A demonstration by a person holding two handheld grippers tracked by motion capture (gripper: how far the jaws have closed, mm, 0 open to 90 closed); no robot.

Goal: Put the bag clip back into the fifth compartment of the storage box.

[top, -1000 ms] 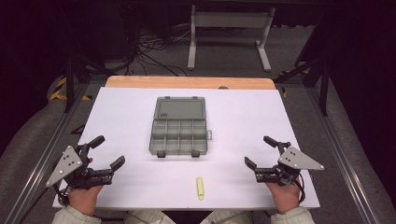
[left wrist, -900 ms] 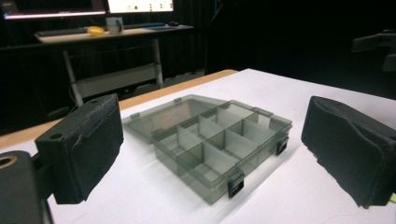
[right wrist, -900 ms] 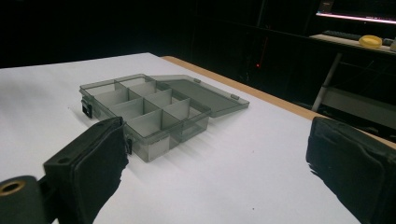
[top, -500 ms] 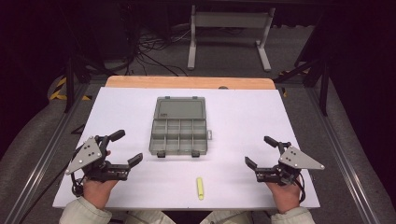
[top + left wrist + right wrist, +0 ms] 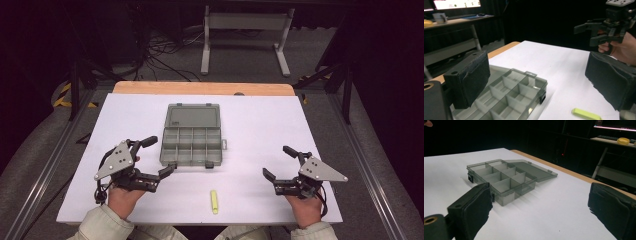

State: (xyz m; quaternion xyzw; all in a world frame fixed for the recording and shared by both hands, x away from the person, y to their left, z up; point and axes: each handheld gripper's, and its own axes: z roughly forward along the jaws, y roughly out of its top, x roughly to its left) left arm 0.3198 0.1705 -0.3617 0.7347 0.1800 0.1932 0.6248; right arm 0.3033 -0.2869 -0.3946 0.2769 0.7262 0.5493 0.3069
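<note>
A translucent grey box (image 5: 192,135), a yellow-green marker (image 5: 214,201) and black grippers (image 5: 154,158) are seen on a white table (image 5: 260,130).

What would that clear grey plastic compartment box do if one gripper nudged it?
The clear grey plastic compartment box looks empty and thin-walled, so probably light and apt to slide on the smooth white table. Its lid lies open flat, so tipping seems unlikely.
</note>
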